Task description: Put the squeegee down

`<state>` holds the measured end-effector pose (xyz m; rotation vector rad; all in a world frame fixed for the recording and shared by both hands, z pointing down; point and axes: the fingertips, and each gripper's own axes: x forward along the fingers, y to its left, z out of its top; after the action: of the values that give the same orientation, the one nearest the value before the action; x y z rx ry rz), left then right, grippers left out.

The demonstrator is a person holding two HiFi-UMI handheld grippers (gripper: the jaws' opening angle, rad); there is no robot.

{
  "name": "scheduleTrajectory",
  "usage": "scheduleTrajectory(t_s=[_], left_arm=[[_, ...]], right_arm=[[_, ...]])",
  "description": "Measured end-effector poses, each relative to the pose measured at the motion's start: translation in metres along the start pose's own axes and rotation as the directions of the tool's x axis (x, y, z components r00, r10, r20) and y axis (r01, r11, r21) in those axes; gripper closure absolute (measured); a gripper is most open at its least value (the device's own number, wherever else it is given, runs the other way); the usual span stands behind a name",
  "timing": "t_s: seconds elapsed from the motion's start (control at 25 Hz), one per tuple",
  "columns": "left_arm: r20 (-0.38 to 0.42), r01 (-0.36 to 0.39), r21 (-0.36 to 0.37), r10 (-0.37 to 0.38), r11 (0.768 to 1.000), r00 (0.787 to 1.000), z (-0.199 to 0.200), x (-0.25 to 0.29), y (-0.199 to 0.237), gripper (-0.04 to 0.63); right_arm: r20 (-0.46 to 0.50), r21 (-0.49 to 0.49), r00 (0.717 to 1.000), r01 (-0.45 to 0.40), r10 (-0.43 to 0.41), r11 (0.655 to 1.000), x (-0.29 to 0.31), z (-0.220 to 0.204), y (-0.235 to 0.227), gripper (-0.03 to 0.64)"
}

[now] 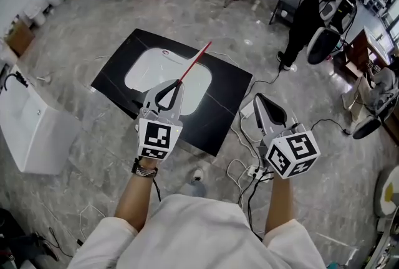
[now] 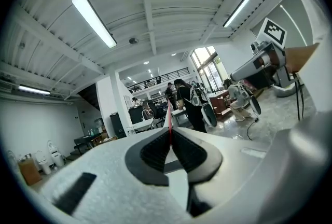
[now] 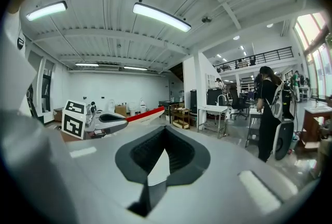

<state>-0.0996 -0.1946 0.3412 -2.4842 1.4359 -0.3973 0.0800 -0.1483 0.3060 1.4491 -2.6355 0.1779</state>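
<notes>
Since my left tool [image 1: 176, 84] is clamped on one end of the squeegee [image 1: 194, 61], the question is less where to take hold than how it behaves in that hold. It sticks out ahead of the jaws as a slim red strip, in the air over the black mat [image 1: 218, 118] and the white rounded panel [image 1: 149, 68] lying on the floor [image 1: 75, 31]. I judge it light and stiff: it stands straight out with no visible droop. It is thin, and gripped only at one end, so I expect it could swivel between the pads if its far tip touches down first. A flat lay-down with a late release seems the safer way.

My right tool [image 1: 259, 99] is closed with nothing between its jaws, held level beside the left one and well clear of the squeegee.

Plenty is unclear. The left gripper view shows the squeegee edge-on, a bare red line between the pads, so I cannot tell its width there. Its gripped end is buried in the jaws. No view shows a rubber blade, or which end is the handle. Where it is meant to rest is not marked, and I cannot tell what the white panel is.
</notes>
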Motion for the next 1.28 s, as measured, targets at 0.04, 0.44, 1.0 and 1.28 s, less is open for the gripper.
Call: scheduleTrajectory(t_s=[0.04, 0.44, 1.0, 1.28], left_arm=[[-0.007, 0.004, 0.0, -0.004, 1.0, 1.0, -0.006, 0.01, 0.005, 0.578], [-0.077, 0.018, -0.013, -0.019, 1.0, 0.997, -0.047, 0.107, 0.032, 0.578], [-0.307, 0.032, 0.036, -0.019, 0.999, 0.952, -0.15, 0.281, 0.003, 0.577], [-0.408, 0.029, 0.063, 0.0, 0.998, 0.913, -0.224, 0.36, -0.001, 0.577]], right_arm=[[-0.004, -0.004, 1.0, 0.009, -0.009, 1.0, 0.008, 0.0, -0.005, 0.611], [-0.057, 0.026, 0.998, 0.018, -0.016, 1.0, 0.077, -0.012, -0.055, 0.611], [-0.12, 0.061, 0.99, -0.067, 0.074, 0.996, 0.168, -0.048, -0.174, 0.611], [-0.17, 0.147, 0.98, -0.078, 0.103, 0.986, 0.208, -0.092, -0.236, 0.611]])
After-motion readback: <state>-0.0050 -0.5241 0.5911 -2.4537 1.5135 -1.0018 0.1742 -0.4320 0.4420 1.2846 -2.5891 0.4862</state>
